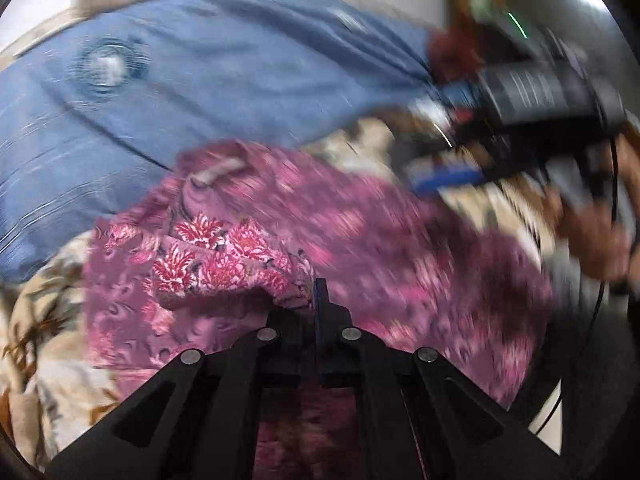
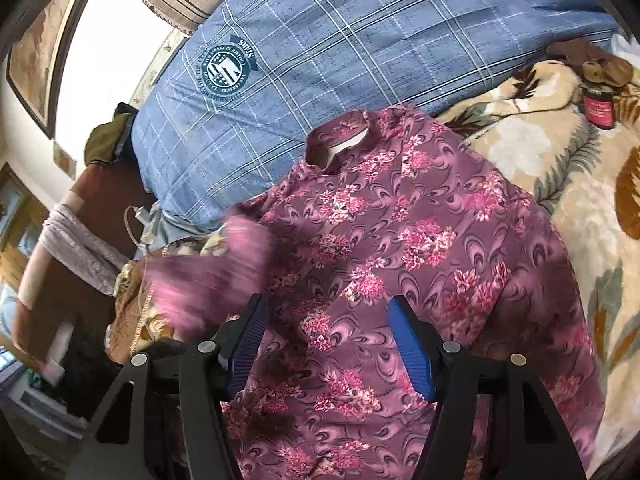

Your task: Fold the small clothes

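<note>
Garment: a purple top with pink flowers (image 2: 400, 240) lies spread on a cream leaf-print blanket (image 2: 560, 184), neckline toward a blue checked pillow (image 2: 340, 52).
Left tongs: the left gripper (image 1: 316, 300) has its fingers pressed together on a bunched fold of the top, showing the brighter pink-and-white side of the cloth (image 1: 216, 256).
Right tongs: the right gripper (image 2: 326, 344) hangs over the middle of the top with its blue pads (image 2: 412, 348) spread wide, nothing between them.
Near edges: the top's neckline (image 2: 344, 140) overlaps the pillow's lower border; its right side ends on bare blanket.
Open room: bare blanket to the right of the top in the right wrist view; to the left the bed's edge falls off toward a brown chair (image 2: 60, 240).
Nearby objects: a dark jar with a pink label (image 2: 598, 108) stands on the blanket at the far right, well apart from the top.
Hard to make out: the left wrist view is heavily smeared; the right gripper's body (image 1: 540, 92) shows there only as a dark blur. The left sleeve (image 2: 208, 272) is blurred in the right wrist view.
Cut off: the top's hem runs under both grippers and out of frame.
</note>
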`<state>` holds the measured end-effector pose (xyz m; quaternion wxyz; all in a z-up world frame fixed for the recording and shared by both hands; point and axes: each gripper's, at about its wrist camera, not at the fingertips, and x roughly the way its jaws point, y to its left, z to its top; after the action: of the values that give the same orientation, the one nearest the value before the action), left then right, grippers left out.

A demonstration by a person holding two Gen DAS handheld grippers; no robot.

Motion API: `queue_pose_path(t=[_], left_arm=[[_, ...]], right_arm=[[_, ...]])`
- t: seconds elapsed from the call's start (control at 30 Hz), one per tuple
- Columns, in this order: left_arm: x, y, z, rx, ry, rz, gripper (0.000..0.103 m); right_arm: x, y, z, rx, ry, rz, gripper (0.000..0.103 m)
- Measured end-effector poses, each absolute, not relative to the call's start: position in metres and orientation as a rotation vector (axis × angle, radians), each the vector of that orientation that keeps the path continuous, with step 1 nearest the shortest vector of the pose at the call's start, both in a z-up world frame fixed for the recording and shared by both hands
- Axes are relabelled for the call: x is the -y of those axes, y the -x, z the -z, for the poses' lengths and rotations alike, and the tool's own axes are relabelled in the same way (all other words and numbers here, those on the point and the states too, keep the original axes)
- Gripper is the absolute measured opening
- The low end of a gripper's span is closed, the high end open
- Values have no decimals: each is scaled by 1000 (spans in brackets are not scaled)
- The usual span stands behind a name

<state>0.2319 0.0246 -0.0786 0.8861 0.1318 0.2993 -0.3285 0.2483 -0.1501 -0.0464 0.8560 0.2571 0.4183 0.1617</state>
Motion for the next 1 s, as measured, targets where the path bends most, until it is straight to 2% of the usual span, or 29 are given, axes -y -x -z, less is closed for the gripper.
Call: queue_pose_path(t=[0.17, 0.3, 0.57, 0.73, 0.8, 0.83, 0.87, 0.9, 0.93, 1.0], left_arm=[[-6, -220, 97, -661, -363, 725, 2], [-1, -215, 105, -669, -417, 717, 2], [17, -206, 124, -713, -531, 689, 3], [21, -199, 124, -722, -561, 677, 3], [26, -197, 126, -730, -583, 672, 3], [28, -194, 126, -730, -599, 668, 3], [29, -191, 125, -728, -608, 666, 3], [29, -188, 121, -723, -606, 665, 3], [27, -184, 111, -715, -586, 674, 3], [22, -173, 86, -665, -523, 710, 3]], right_arm=[[140, -293, 75, -1006, -526, -425, 68], [123, -323, 109, -1138, -660, -532, 68], [89, -313, 86, -1106, -572, -623, 69], [77, -322, 101, -1219, -449, -584, 69], [70, -320, 106, -1237, -344, -535, 54], [69, -319, 107, -1243, -317, -516, 25], [73, -316, 105, -1250, -299, -474, 10], [79, -311, 98, -1227, -321, -455, 9], [86, -306, 90, -1195, -344, -454, 4], [102, -280, 61, -1105, -382, -443, 3]])
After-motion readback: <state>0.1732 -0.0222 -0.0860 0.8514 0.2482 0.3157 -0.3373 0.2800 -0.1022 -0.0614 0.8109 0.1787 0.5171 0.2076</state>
